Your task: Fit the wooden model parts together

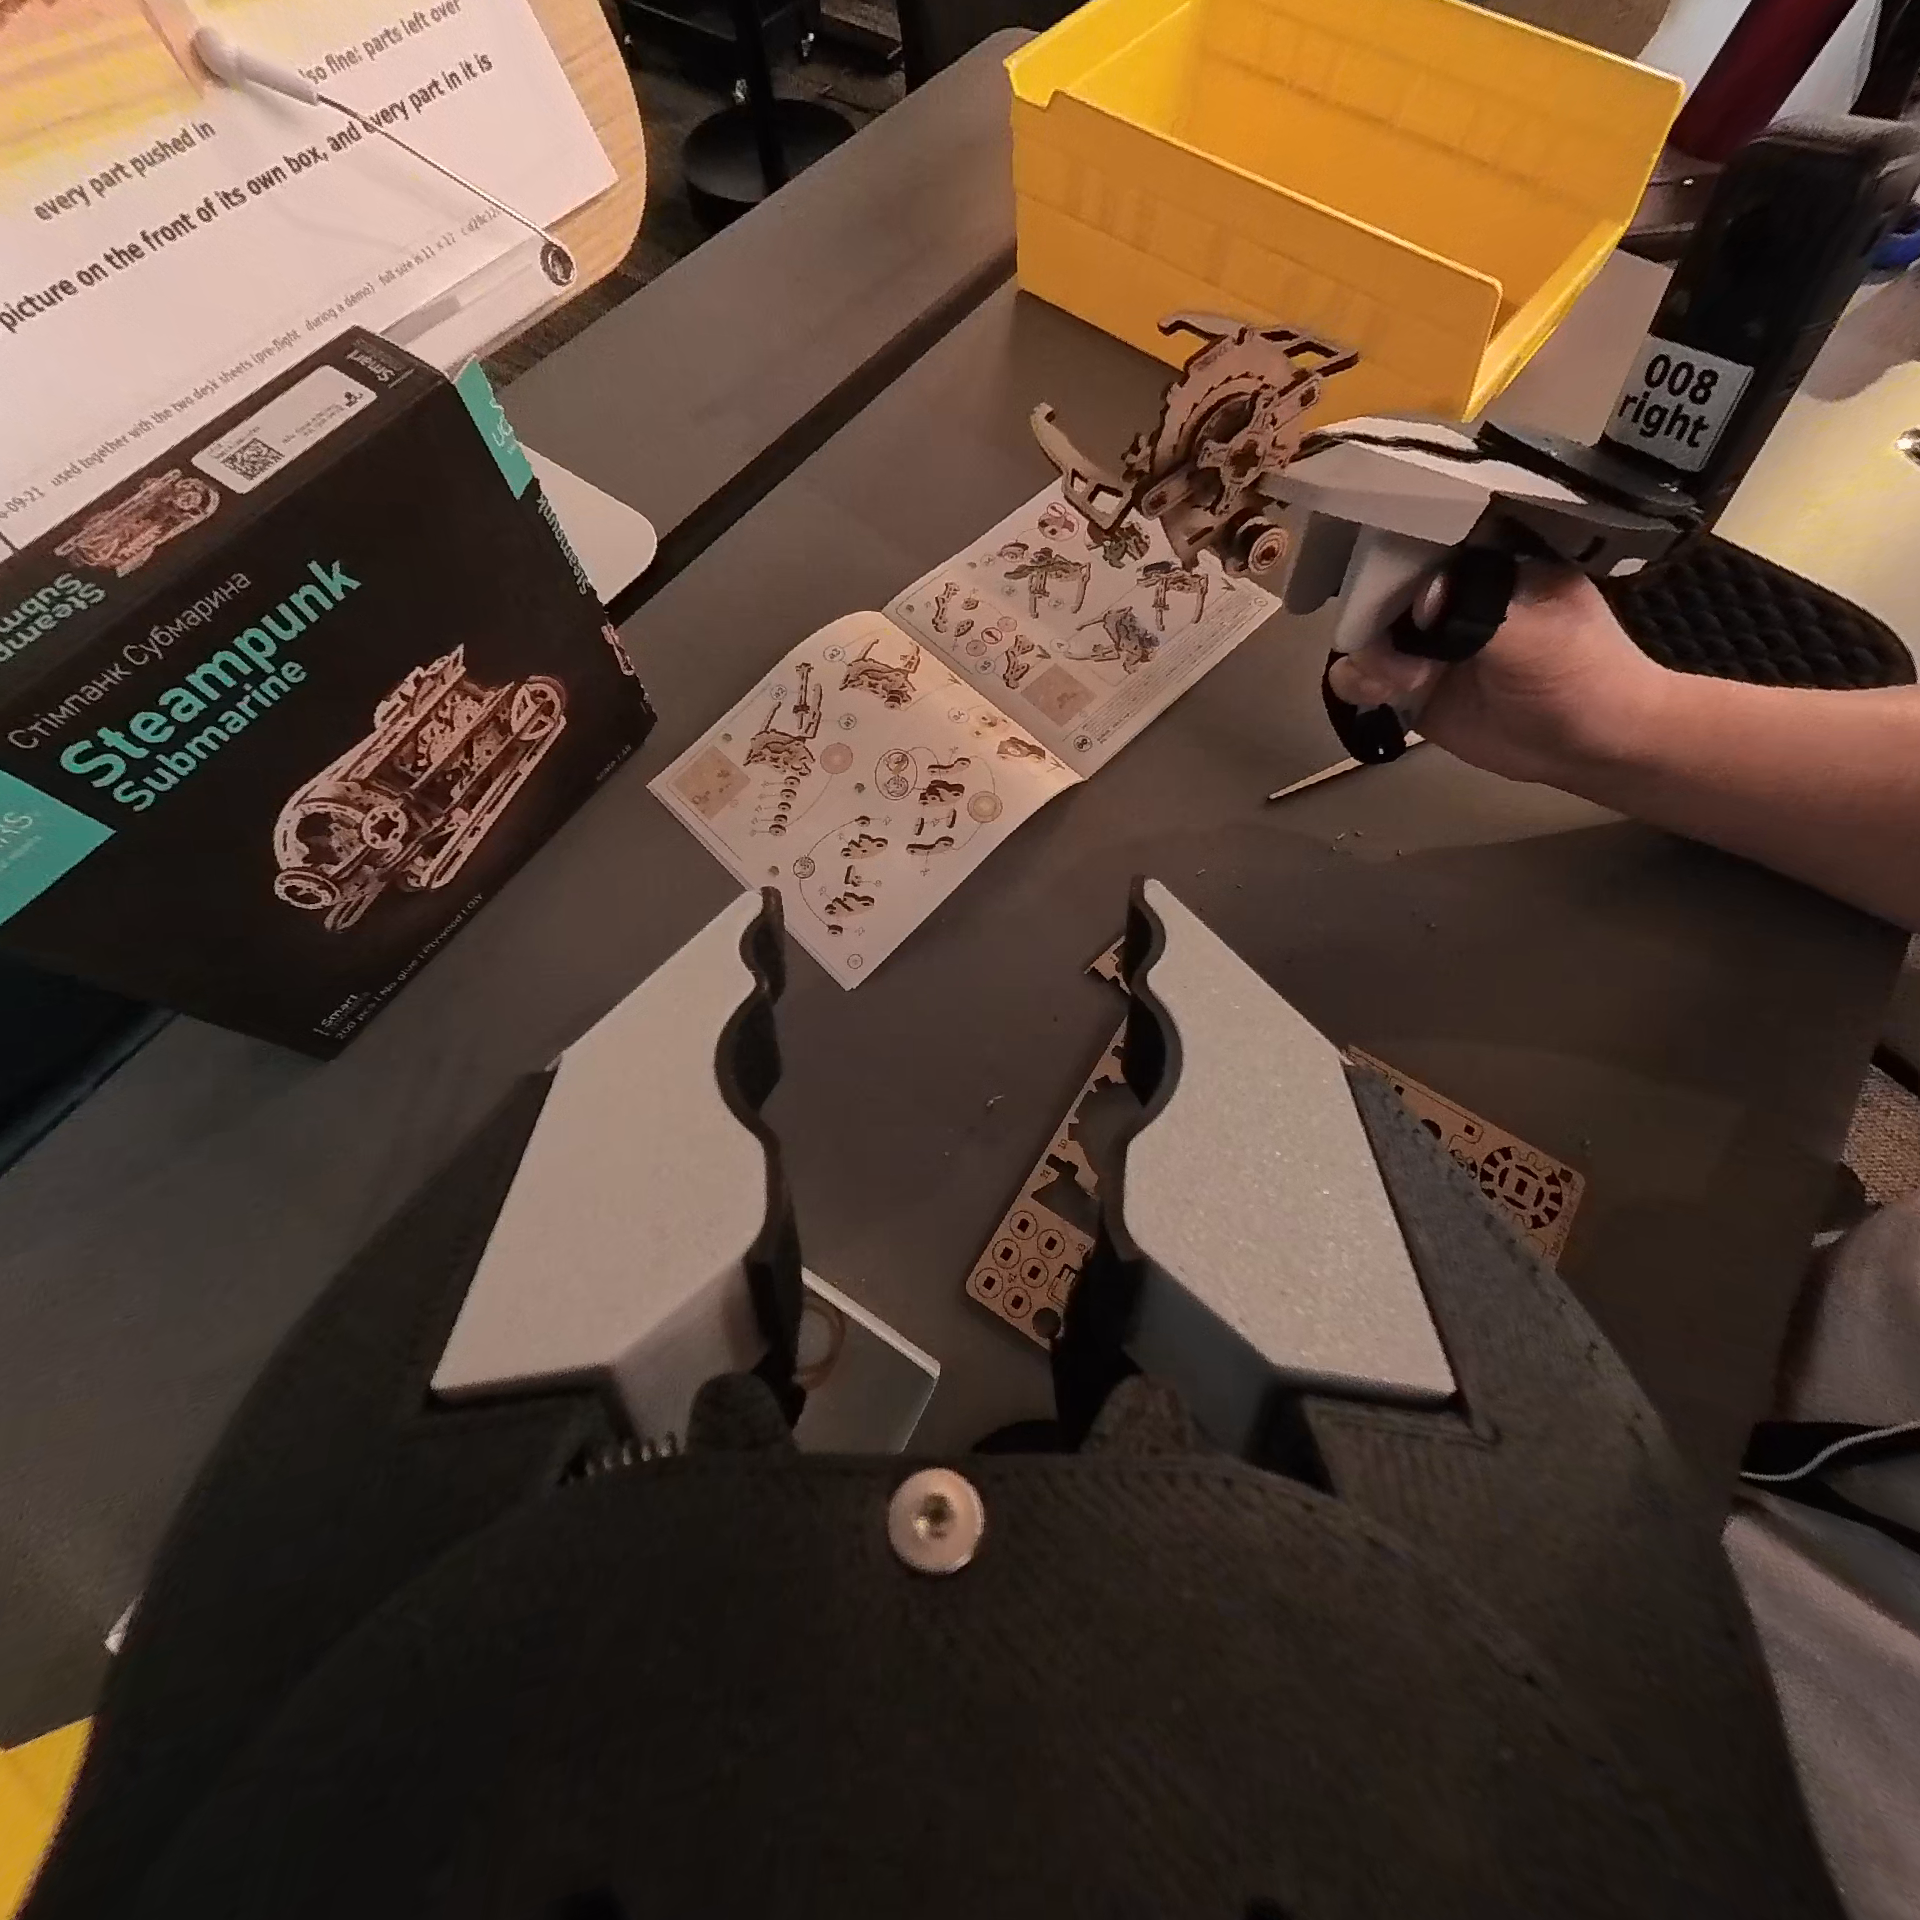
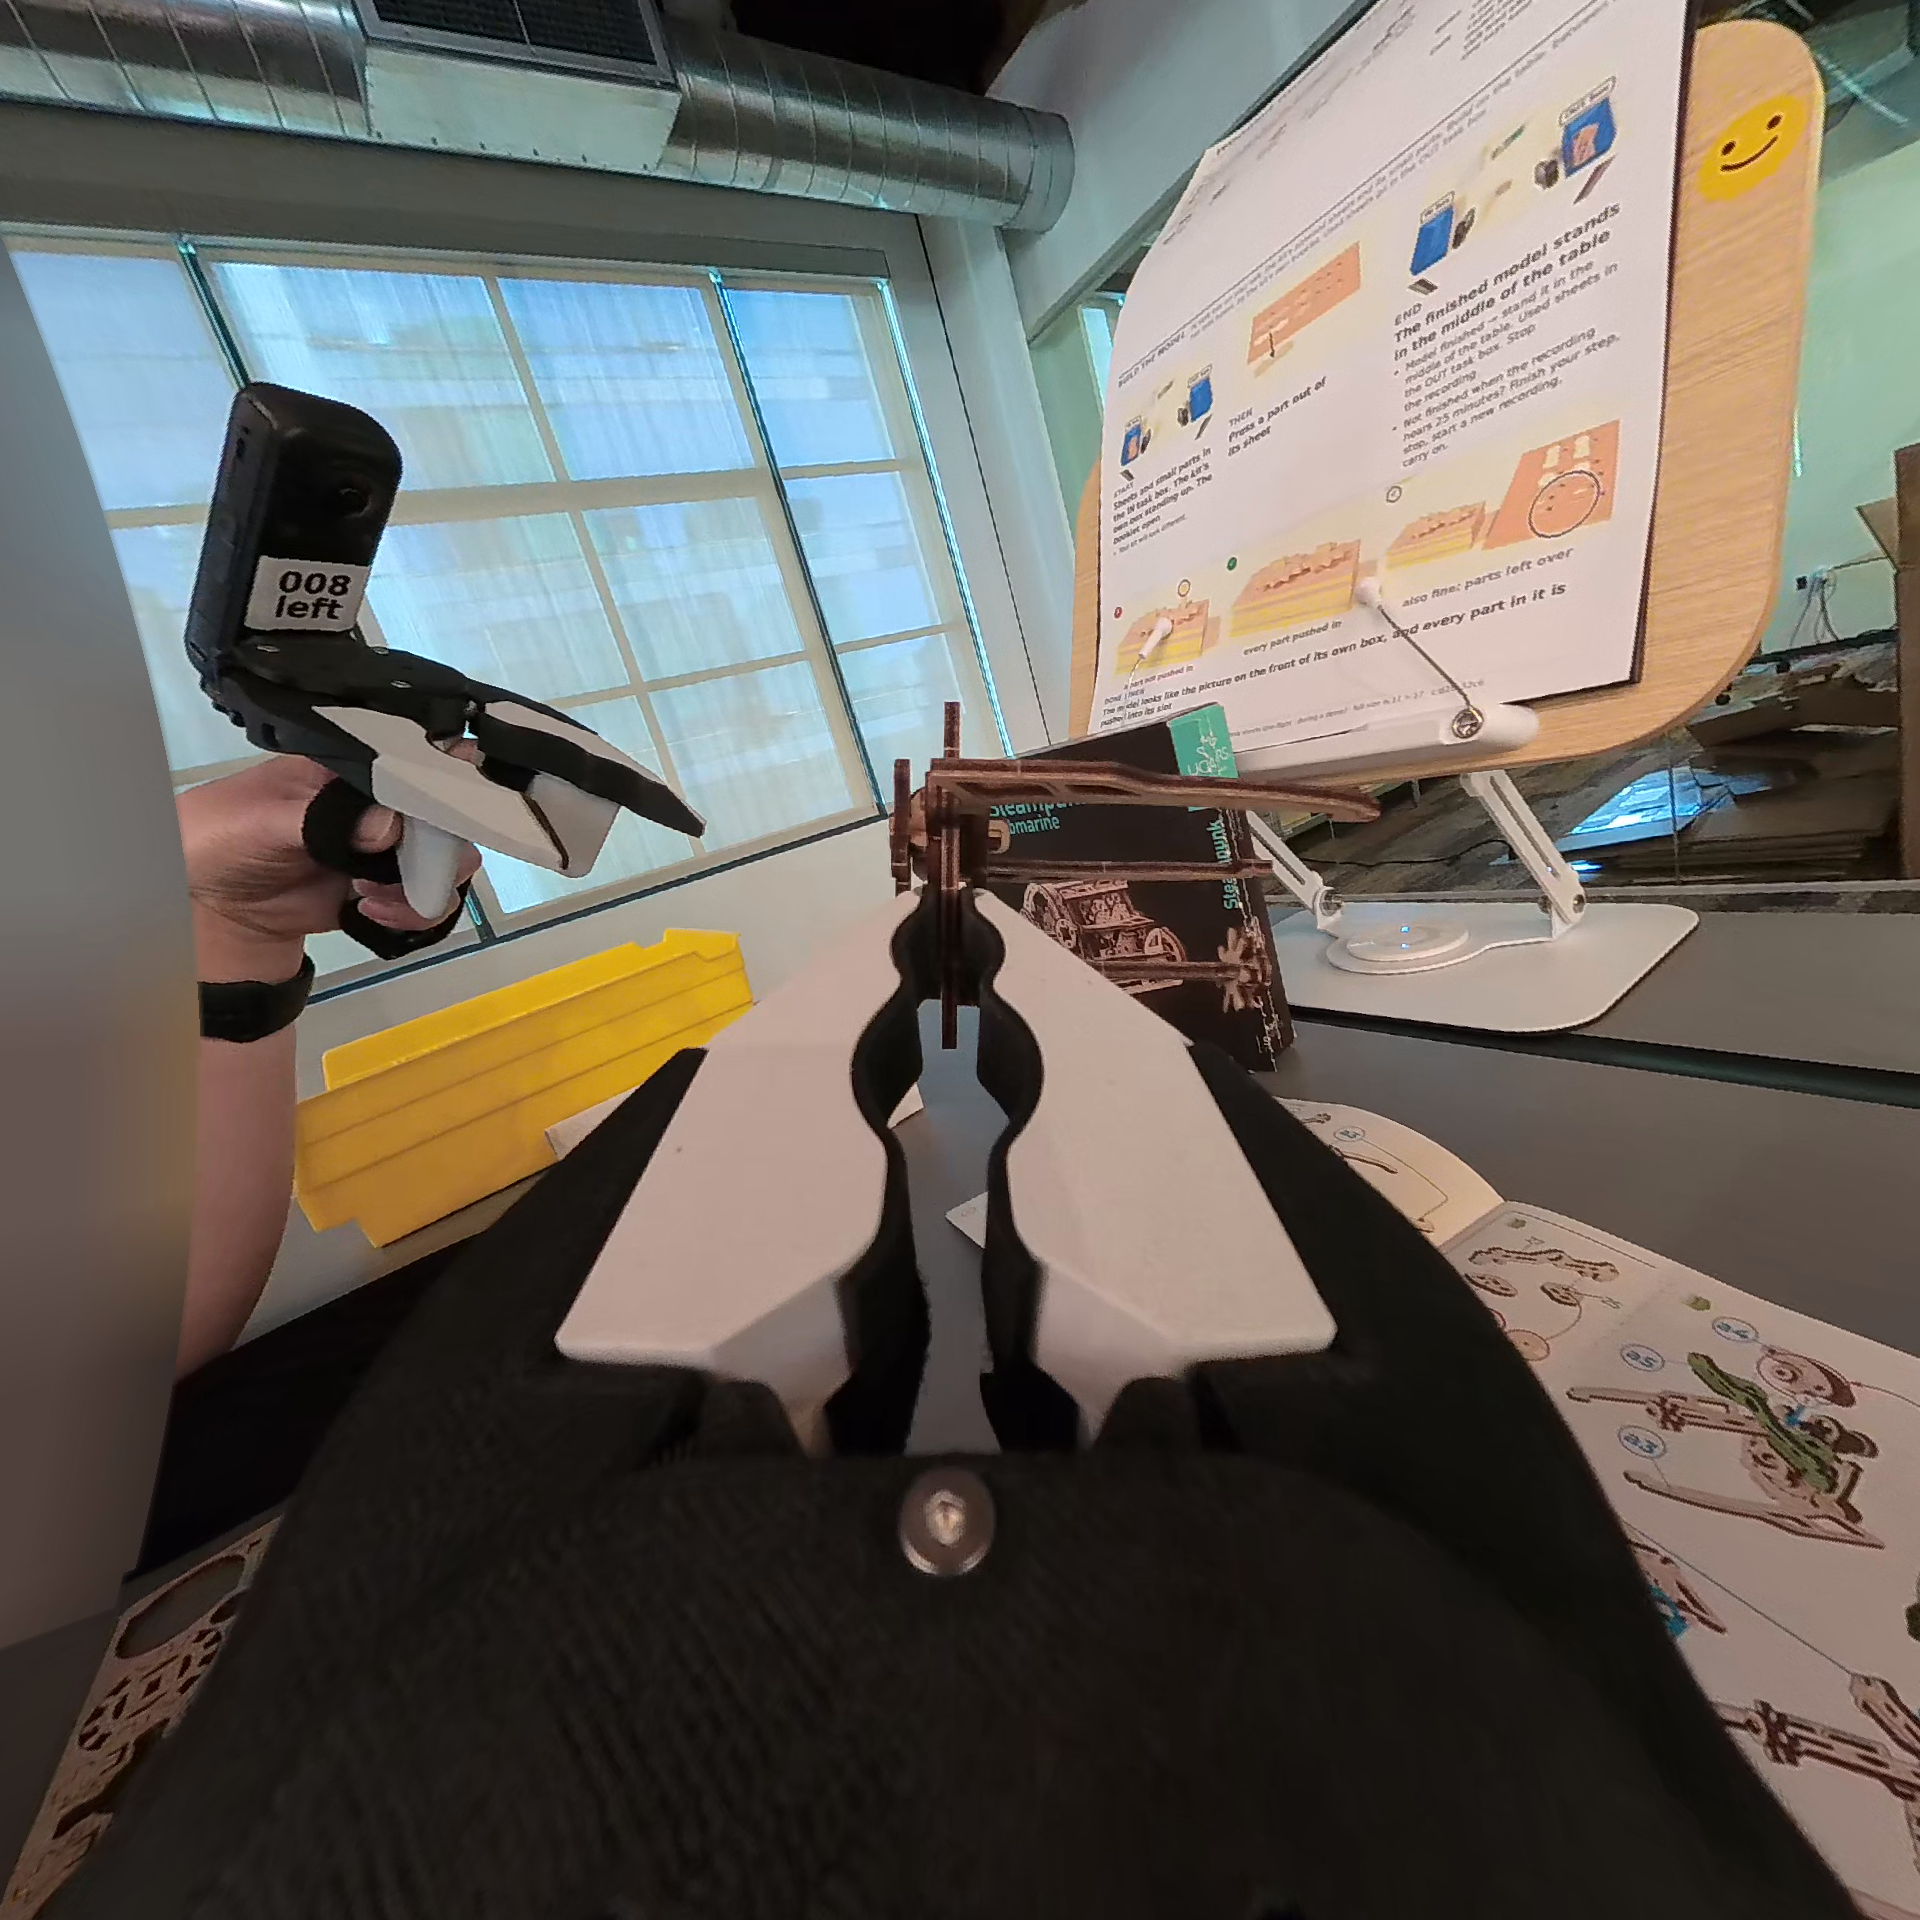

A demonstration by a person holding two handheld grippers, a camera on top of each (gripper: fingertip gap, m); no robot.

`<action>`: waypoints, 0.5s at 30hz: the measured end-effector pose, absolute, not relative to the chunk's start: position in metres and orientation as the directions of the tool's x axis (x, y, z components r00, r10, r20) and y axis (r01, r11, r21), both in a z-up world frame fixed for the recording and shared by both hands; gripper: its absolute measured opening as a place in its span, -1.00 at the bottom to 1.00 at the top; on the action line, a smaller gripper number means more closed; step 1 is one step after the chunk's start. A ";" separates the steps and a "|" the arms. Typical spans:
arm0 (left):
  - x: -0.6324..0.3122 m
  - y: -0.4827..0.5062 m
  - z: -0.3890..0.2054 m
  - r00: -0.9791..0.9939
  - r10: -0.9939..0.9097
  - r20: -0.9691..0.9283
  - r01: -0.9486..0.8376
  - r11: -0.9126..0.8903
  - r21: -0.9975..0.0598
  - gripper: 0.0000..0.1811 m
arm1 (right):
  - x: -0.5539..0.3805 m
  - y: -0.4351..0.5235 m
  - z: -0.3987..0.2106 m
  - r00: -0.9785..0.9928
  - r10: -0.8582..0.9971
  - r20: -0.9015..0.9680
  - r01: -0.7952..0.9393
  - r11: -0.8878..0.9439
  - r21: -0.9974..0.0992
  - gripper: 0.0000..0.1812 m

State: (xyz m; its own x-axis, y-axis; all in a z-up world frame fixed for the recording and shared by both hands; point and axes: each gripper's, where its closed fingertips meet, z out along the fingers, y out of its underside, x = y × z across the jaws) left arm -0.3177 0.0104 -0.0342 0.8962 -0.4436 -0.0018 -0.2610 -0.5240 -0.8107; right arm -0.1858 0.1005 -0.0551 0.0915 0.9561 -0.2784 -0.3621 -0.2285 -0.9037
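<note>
My right gripper is shut on a partly built wooden model and holds it above the table. In the left wrist view the model hangs over the open instruction booklet, with the right gripper clamping its right side. My left gripper is open and empty above the dark table, raised at the left in the right wrist view. A laser-cut wooden parts sheet lies flat under its right finger.
A yellow bin stands at the back right. The black kit box stands at the left. A white stand with a printed sheet is behind it. A thin wooden stick lies near the person's hand. The grippers' ends are close to 15 cm from one another.
</note>
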 end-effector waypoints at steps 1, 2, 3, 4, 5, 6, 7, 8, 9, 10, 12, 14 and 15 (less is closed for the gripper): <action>-0.318 0.010 -0.034 0.896 -0.443 -0.002 -0.261 -0.524 -0.811 -0.28 | -0.186 0.101 -0.055 0.093 0.956 -0.279 -0.361 -0.229 -0.904 -1.00; -0.318 0.010 -0.034 0.896 -0.444 -0.001 -0.260 -0.524 -0.811 -0.28 | -0.186 0.101 -0.056 0.094 0.955 -0.280 -0.359 -0.229 -0.905 -1.00; -0.317 0.010 -0.034 0.896 -0.444 -0.001 -0.261 -0.524 -0.811 -0.28 | -0.186 0.101 -0.056 0.095 0.955 -0.281 -0.358 -0.230 -0.905 -1.00; -0.318 0.010 -0.034 0.896 -0.444 -0.001 -0.261 -0.525 -0.810 -0.28 | -0.186 0.102 -0.056 0.096 0.954 -0.283 -0.358 -0.232 -0.904 -1.00; -0.318 0.010 -0.035 0.896 -0.444 -0.002 -0.262 -0.525 -0.810 -0.28 | -0.186 0.102 -0.056 0.096 0.954 -0.285 -0.358 -0.234 -0.904 -1.00; -0.317 0.010 -0.035 0.896 -0.444 -0.002 -0.262 -0.525 -0.810 -0.28 | -0.186 0.102 -0.057 0.096 0.954 -0.285 -0.358 -0.234 -0.904 -1.00; -0.317 0.010 -0.035 0.896 -0.444 -0.001 -0.262 -0.525 -0.810 -0.28 | -0.186 0.102 -0.057 0.098 0.954 -0.285 -0.357 -0.233 -0.904 -1.00; -0.317 0.010 -0.035 0.896 -0.444 -0.002 -0.262 -0.525 -0.810 -0.28 | -0.186 0.102 -0.057 0.098 0.954 -0.285 -0.357 -0.233 -0.905 -1.00; -0.317 0.010 -0.035 0.896 -0.444 -0.002 -0.262 -0.525 -0.810 -0.28 | -0.186 0.102 -0.057 0.098 0.954 -0.284 -0.356 -0.233 -0.905 -1.00; -0.317 0.010 -0.035 0.896 -0.444 -0.002 -0.262 -0.525 -0.810 -0.28 | -0.186 0.102 -0.057 0.098 0.954 -0.285 -0.355 -0.234 -0.905 -1.00; -0.317 0.010 -0.035 0.896 -0.445 -0.001 -0.262 -0.525 -0.810 -0.28 | -0.186 0.102 -0.057 0.097 0.953 -0.286 -0.354 -0.235 -0.905 -1.00; -0.317 0.010 -0.035 0.895 -0.446 -0.002 -0.263 -0.526 -0.809 -0.28 | -0.186 0.102 -0.057 0.097 0.954 -0.285 -0.354 -0.234 -0.906 -1.00; -0.317 0.010 -0.035 0.895 -0.446 -0.002 -0.263 -0.526 -0.809 -0.28 | -0.186 0.102 -0.057 0.098 0.954 -0.283 -0.353 -0.233 -0.906 -1.00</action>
